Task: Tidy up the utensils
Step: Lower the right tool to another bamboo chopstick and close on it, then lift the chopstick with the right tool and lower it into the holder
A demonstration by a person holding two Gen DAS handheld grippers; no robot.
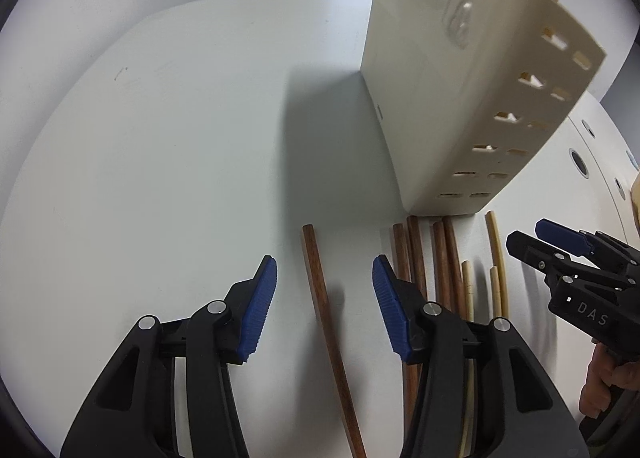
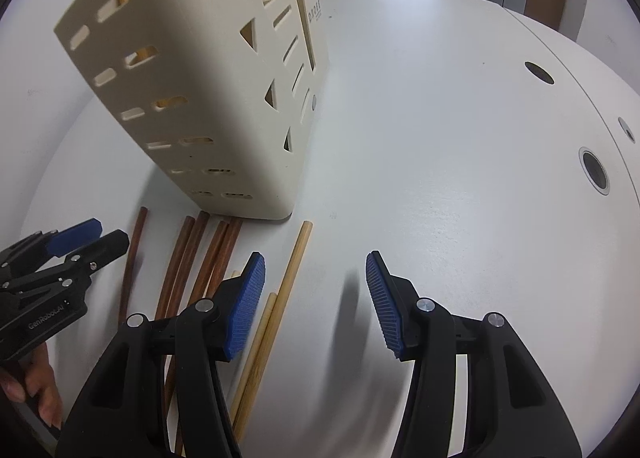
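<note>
Both grippers hover wide open, empty, before a cream utensil holder.
The left gripper straddles one dark wooden chopstick; the right gripper spreads beside pale bamboo chopsticks.

Worktop white w/ dark round holes; holder cream, rows of slot cutouts, triangle cutouts on its side. Dark sticks red-brown, pale sticks light tan. Both claws, left & right, black w/ ribbed blue pads.
</note>
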